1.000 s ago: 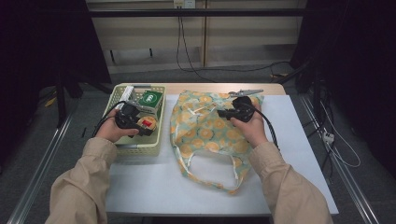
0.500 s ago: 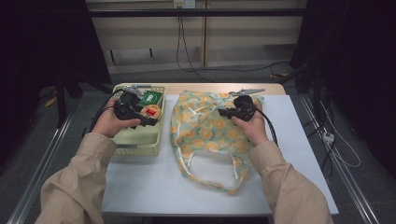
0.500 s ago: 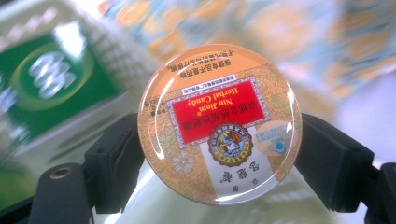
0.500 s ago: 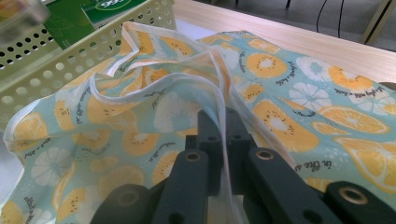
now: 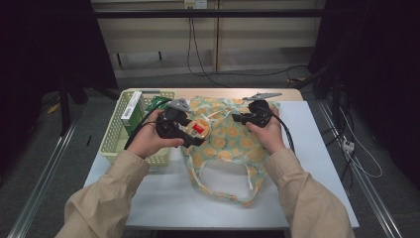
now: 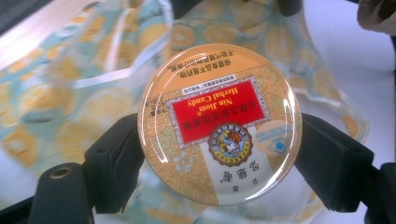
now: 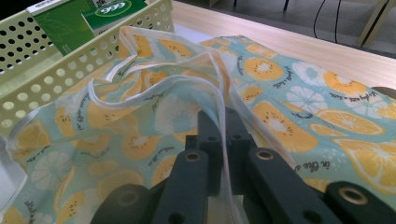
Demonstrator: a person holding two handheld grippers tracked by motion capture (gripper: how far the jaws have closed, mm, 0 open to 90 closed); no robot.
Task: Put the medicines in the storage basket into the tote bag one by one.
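Your left gripper pinches the round candy tin by its rim, above the fruit-print bag beside the basket; your right gripper is pressed together on the bag's white-edged hem; if that hem slips, the mouth may sag shut and block the tin; the glossy lid, orange with a red label, looks slippery.

Round orange candy tin with red label, lid facing up, held above fruit-print cloth bag lying flat on desk, rim lifted.
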